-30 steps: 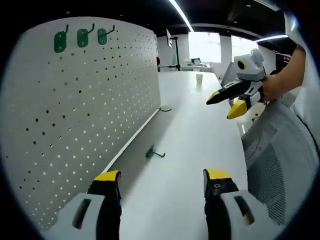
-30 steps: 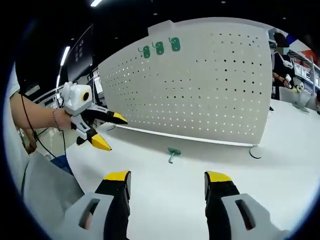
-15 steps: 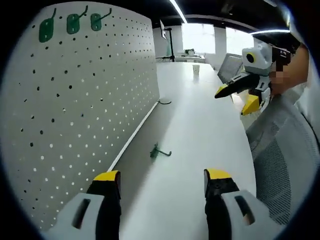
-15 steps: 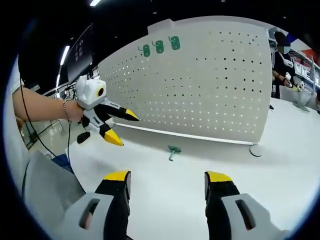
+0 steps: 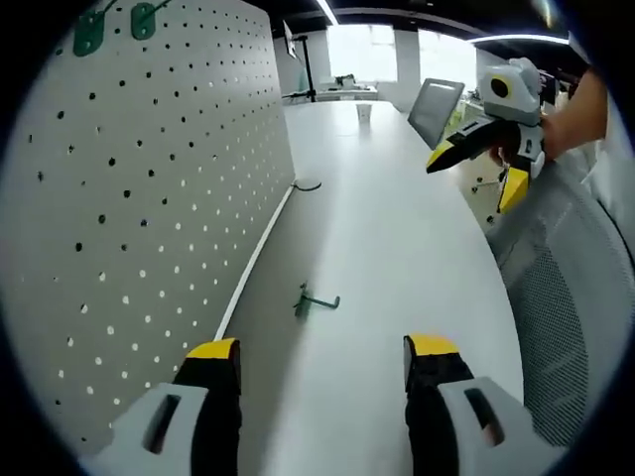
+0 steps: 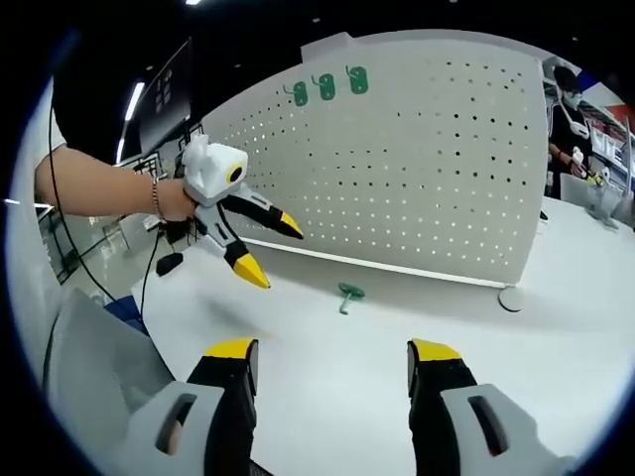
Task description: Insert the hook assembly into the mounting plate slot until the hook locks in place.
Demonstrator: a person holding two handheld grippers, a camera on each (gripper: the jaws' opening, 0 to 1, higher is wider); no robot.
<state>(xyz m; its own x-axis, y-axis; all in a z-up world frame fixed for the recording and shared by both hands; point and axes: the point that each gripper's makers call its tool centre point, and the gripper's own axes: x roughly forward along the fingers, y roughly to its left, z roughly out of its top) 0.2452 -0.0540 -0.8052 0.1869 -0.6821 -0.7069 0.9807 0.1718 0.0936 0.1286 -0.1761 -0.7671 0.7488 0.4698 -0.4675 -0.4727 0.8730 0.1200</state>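
Note:
A loose green hook (image 5: 316,300) (image 6: 349,295) lies on the white table just in front of the white pegboard (image 5: 149,198) (image 6: 417,169). Three green hooks (image 6: 326,87) hang mounted near the board's top edge, and two of them (image 5: 87,35) appear in the left gripper view. My left gripper (image 5: 322,357) is open with nothing in it, a short way back from the loose hook. From the right gripper view, the left gripper (image 6: 275,254) hovers open to the left of the hook. My right gripper (image 6: 332,352) is open and empty; in the left gripper view it (image 5: 474,178) is raised at the upper right.
A grey mesh chair (image 5: 566,327) stands at the table's near edge. A black cable loop (image 5: 308,185) lies by the board's base and a small cup (image 5: 364,112) stands far down the table. A round white disc (image 6: 512,297) sits at the board's right end. A person (image 6: 571,109) stands beyond.
The left gripper has moved forward and closer to the pegboard and the loose hook. The right gripper has stayed raised and open. The hook has not moved.

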